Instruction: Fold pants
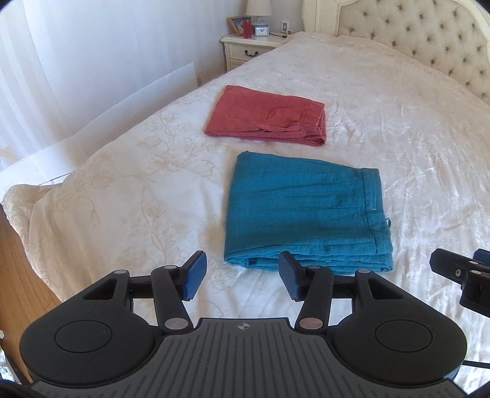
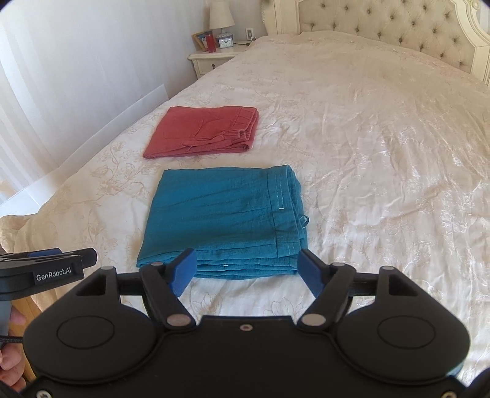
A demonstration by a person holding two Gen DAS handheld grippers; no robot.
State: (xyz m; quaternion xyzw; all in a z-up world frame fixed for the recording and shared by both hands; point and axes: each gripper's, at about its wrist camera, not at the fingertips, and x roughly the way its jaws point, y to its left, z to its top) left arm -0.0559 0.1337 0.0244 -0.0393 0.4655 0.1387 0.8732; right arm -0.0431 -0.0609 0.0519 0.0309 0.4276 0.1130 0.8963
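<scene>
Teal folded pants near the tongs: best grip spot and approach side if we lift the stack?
Take the folded teal cotton pants by the near stacked edge, coming in low from the foot of the cream floral bedspread. The layers end there in a thick, even edge facing both open tongs, right and left; the far hem band looks thinner and looser.

A bed [image 1: 382,101] with a cream floral bedspread fills most of both views, its tufted headboard [image 1: 422,36] at the far end. Beside it stands a white nightstand [image 1: 245,50] carrying a lamp [image 1: 258,10], a small clock [image 1: 262,30], a red cup [image 1: 246,29] and a picture frame [image 1: 236,24]
</scene>
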